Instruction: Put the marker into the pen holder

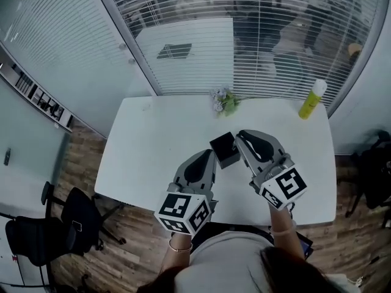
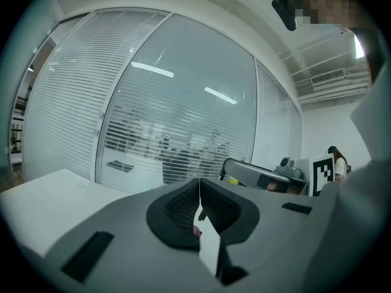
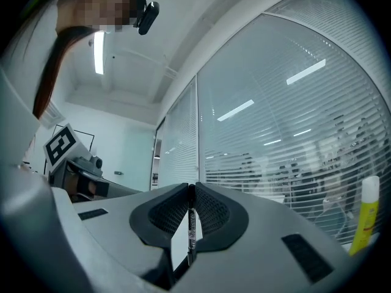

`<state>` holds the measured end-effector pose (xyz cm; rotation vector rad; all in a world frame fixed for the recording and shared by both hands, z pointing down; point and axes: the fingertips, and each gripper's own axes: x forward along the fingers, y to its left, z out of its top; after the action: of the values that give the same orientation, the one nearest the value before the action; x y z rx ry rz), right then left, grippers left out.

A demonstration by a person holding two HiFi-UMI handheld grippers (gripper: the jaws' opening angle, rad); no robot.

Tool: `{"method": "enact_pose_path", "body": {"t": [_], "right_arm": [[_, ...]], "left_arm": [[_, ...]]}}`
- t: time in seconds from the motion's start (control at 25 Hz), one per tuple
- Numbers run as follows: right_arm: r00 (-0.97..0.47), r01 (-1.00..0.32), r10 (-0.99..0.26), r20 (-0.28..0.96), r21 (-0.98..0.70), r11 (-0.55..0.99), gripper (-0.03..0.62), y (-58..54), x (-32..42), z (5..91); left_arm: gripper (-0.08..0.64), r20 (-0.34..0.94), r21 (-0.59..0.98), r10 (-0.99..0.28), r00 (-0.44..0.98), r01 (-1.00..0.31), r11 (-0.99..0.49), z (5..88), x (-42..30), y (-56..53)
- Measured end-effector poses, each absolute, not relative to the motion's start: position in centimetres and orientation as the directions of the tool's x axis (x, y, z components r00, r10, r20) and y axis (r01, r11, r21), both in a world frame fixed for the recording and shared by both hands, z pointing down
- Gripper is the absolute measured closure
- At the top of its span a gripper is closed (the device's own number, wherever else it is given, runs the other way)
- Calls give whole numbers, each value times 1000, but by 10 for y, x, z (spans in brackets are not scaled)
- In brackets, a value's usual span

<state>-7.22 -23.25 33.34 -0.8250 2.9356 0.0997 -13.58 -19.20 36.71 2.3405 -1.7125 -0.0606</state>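
A thin black marker (image 3: 191, 224) with white print stands upright between the pads of my right gripper (image 3: 191, 191), which is shut on it. In the head view the right gripper (image 1: 240, 137) points at the far right side of the black cube-shaped pen holder (image 1: 223, 149), and the marker itself is hidden there. My left gripper (image 1: 212, 155) lies against the holder's left side. In its own view the left gripper (image 2: 199, 185) has its pads closed together at the tips, with only a small unclear speck low in the gap.
The white table (image 1: 146, 139) carries a yellow bottle (image 1: 312, 99) at the far right and a small plant (image 1: 224, 101) at the far middle. Glass walls with blinds stand behind the table. A black office chair (image 1: 55, 224) stands at the lower left.
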Motion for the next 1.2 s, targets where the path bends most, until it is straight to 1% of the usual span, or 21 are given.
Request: {"method": "enact_pose_path", "body": {"t": [0.6, 1.2], "right_arm": [[-817, -576, -576, -7, 26, 817, 534, -266, -87, 392], [-825, -556, -553, 112, 6, 831, 534, -278, -100, 437]], "left_arm": [[537, 118, 227, -928, 354, -919, -322, 374, -151, -214], [537, 127, 252, -924, 361, -913, -322, 384, -157, -226]]}}
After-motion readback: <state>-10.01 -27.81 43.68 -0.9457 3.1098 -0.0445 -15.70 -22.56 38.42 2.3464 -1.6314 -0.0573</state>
